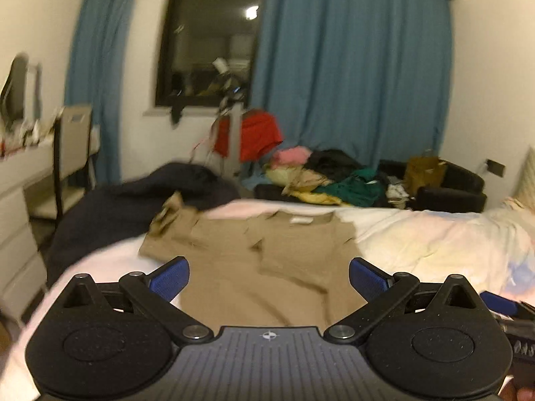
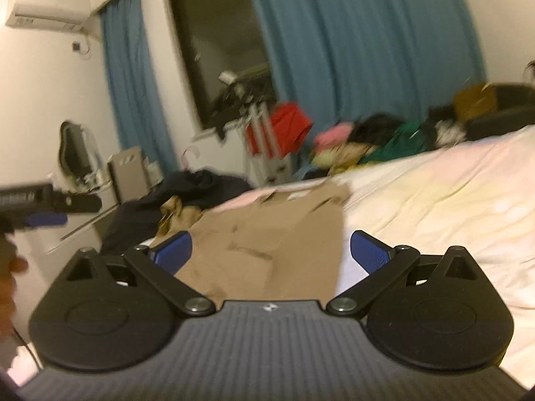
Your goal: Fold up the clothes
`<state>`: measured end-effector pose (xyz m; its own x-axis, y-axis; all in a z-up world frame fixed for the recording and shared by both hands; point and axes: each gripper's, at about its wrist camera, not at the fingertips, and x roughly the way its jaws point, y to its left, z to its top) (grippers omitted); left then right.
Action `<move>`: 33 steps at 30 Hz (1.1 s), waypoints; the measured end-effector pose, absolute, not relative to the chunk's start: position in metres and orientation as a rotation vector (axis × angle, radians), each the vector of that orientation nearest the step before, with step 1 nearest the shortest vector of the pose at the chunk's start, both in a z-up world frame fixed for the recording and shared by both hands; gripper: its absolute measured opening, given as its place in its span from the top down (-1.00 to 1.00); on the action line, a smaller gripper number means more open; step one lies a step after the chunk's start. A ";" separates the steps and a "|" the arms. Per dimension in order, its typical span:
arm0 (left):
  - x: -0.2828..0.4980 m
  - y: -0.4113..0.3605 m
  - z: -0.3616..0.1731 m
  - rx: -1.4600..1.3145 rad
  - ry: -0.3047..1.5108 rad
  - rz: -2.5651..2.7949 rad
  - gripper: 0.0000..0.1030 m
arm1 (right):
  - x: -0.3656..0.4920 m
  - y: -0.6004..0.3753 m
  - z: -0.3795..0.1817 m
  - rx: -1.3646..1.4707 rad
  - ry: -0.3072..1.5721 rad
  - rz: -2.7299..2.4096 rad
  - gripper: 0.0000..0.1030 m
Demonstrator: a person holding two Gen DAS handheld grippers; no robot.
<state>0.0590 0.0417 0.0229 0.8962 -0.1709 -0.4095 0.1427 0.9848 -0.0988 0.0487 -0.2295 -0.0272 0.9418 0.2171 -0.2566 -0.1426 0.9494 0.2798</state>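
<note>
Tan shirt (image 1: 254, 267) spread flat on white bed (image 1: 418, 240), centre of frame, right sleeve already turned in. Left hand-held gripper (image 1: 269, 279) and right hand-held gripper (image 2: 271, 254) both spread wide, empty, above near hem. Risks: pinching bedsheet with shirt; uneven lift skewing fold; loose left sleeve bunching.

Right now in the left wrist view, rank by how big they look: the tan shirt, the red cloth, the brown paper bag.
1. tan shirt, much nearer the camera
2. red cloth
3. brown paper bag, only slightly smaller
</note>
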 end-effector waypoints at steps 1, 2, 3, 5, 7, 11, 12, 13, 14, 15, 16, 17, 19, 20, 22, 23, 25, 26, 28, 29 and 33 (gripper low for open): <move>0.061 0.051 0.018 -0.086 0.439 -0.151 -0.99 | 0.061 -0.217 -0.028 0.230 0.305 0.209 -1.00; 0.064 0.063 0.012 -0.114 0.451 -0.138 -0.99 | 0.073 -0.205 -0.028 0.199 0.320 0.232 -1.00; 0.068 0.075 0.007 -0.140 0.469 -0.133 -0.99 | 0.085 -0.193 -0.028 0.168 0.335 0.255 -0.99; 0.077 0.100 -0.001 -0.192 0.497 -0.113 -0.99 | 0.122 -0.161 -0.032 0.132 0.365 0.326 -0.99; 0.085 0.125 -0.010 -0.253 0.506 -0.088 -0.99 | 0.162 -0.124 -0.037 0.095 0.389 0.382 -0.94; 0.103 0.171 -0.030 -0.384 0.525 -0.018 -0.99 | 0.241 -0.049 -0.051 0.058 0.433 0.496 -0.93; 0.108 0.183 -0.036 -0.424 0.534 0.000 -0.99 | 0.260 -0.033 -0.055 0.064 0.439 0.521 -0.93; 0.112 0.192 -0.042 -0.461 0.540 0.016 -0.99 | 0.279 -0.016 -0.060 0.070 0.446 0.545 -0.93; 0.117 0.199 -0.049 -0.497 0.546 0.031 -0.99 | 0.294 0.001 -0.065 0.062 0.457 0.565 -0.93; 0.121 0.204 -0.055 -0.518 0.554 0.036 -0.99 | 0.310 0.018 -0.071 0.054 0.467 0.584 -0.93; 0.125 0.207 -0.059 -0.531 0.565 0.035 -0.99 | 0.326 0.035 -0.076 0.046 0.478 0.603 -0.91; 0.129 0.211 -0.064 -0.543 0.576 0.034 -0.98 | 0.339 0.047 -0.083 0.040 0.506 0.605 -0.87; 0.131 0.217 -0.071 -0.585 0.554 0.016 -0.98 | 0.364 0.072 -0.098 0.028 0.562 0.609 -0.70; 0.133 0.221 -0.074 -0.602 0.543 0.015 -0.98 | 0.372 0.079 -0.104 0.006 0.579 0.595 -0.58; 0.141 0.226 -0.083 -0.635 0.567 0.031 -0.98 | 0.387 0.092 -0.117 -0.036 0.612 0.567 -0.31; 0.144 0.229 -0.088 -0.652 0.584 0.040 -0.98 | 0.391 0.093 -0.120 -0.040 0.628 0.544 -0.19; 0.147 0.231 -0.092 -0.677 0.590 0.022 -0.98 | 0.399 0.094 -0.125 -0.048 0.659 0.498 0.45; 0.146 0.230 -0.091 -0.675 0.582 0.011 -0.98 | 0.401 0.088 -0.122 -0.014 0.672 0.488 0.58; 0.146 0.228 -0.091 -0.672 0.566 -0.010 -0.98 | 0.400 0.072 -0.110 0.050 0.663 0.476 0.71; 0.145 0.227 -0.090 -0.670 0.558 -0.021 -0.98 | 0.397 0.062 -0.102 0.080 0.643 0.474 0.72; 0.139 0.205 -0.082 -0.594 0.530 -0.066 -0.98 | 0.383 0.018 -0.066 0.194 0.541 0.445 0.73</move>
<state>0.1394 0.2048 -0.0824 0.8647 -0.2083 -0.4571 -0.0904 0.8306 -0.5495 0.3828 0.0175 -0.0663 0.7654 0.4571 -0.4531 -0.3564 0.8872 0.2929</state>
